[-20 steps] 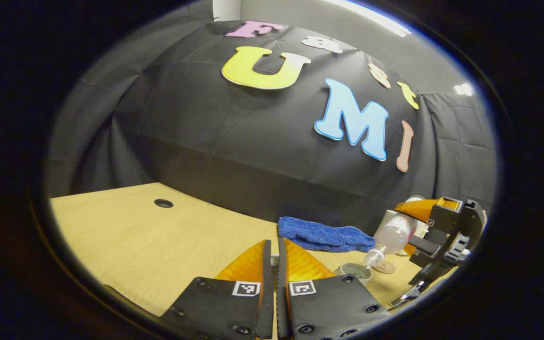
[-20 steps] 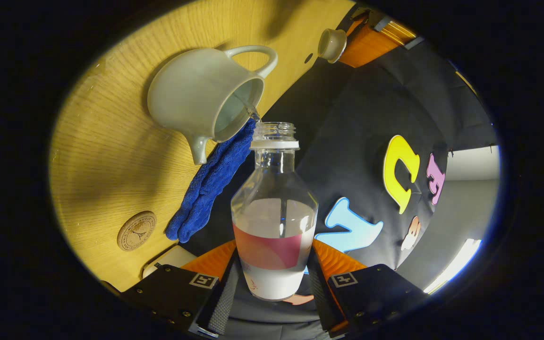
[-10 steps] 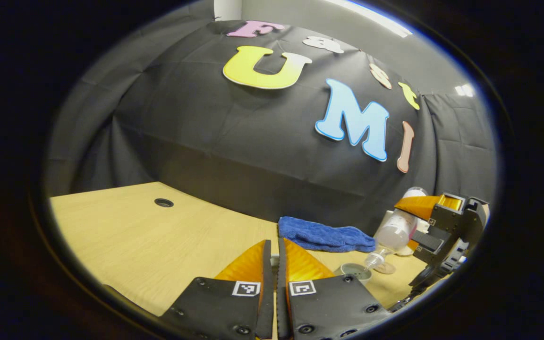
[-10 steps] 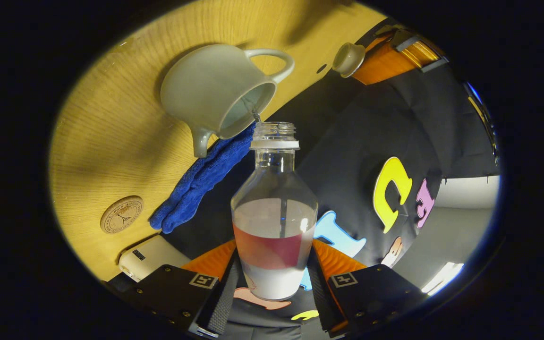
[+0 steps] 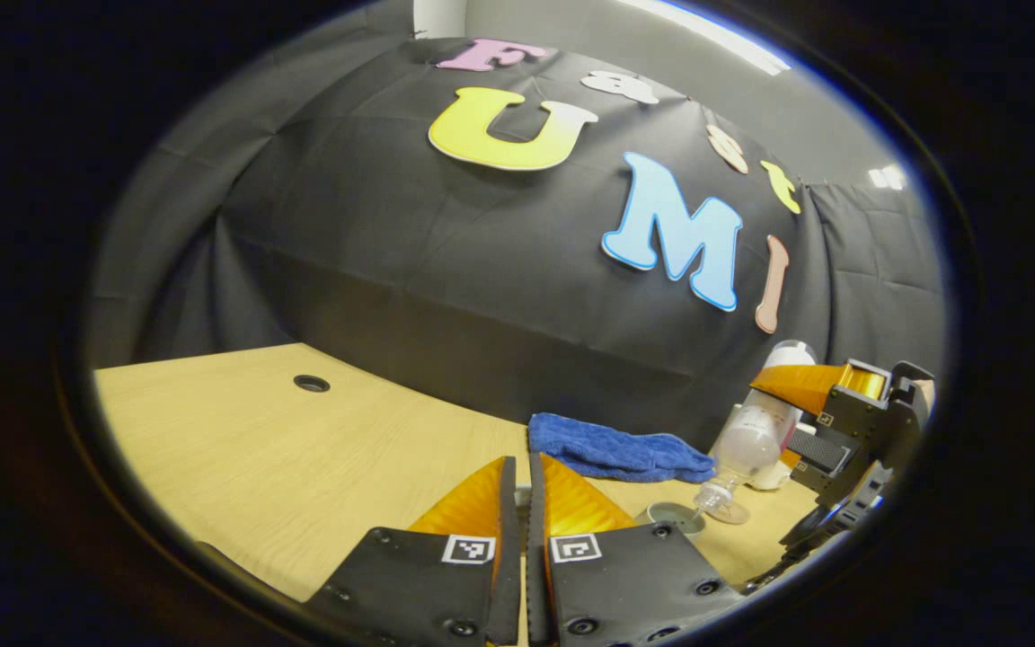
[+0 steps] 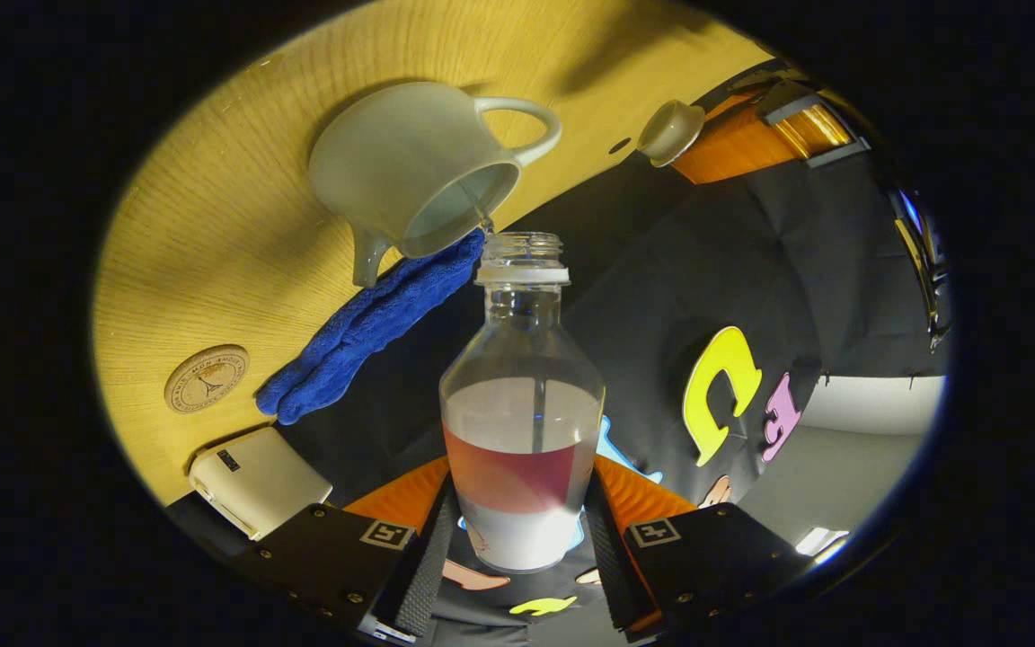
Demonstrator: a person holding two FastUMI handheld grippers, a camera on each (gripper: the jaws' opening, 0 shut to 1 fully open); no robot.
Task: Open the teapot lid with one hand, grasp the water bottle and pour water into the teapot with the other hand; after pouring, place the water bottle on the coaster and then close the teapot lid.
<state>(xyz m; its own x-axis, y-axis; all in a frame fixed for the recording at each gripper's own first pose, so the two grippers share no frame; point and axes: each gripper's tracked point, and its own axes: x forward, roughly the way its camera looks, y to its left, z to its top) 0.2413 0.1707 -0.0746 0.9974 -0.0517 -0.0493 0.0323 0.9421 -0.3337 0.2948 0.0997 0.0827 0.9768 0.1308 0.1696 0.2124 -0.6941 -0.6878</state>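
Your right gripper point(image 6: 517, 530) clamps the tilted water bottle point(image 6: 522, 422) over the teapot point(image 6: 410, 171); drift spills onto the bench point(image 6: 239, 225); left gripper point(image 5: 522, 503) pinches the lid point(image 6: 668, 132); slippage drops it.

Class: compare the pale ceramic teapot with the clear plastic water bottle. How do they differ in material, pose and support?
The pale ceramic teapot is opaque; the clear plastic water bottle is see-through. The teapot stands on the wooden table; the bottle is tipped, held in the right gripper. Both are open-topped.

Wooden table point(image 6: 212, 234): teapot point(image 6: 410, 171), blue towel point(image 6: 365, 328), coaster point(image 6: 206, 378), white box point(image 6: 257, 479).
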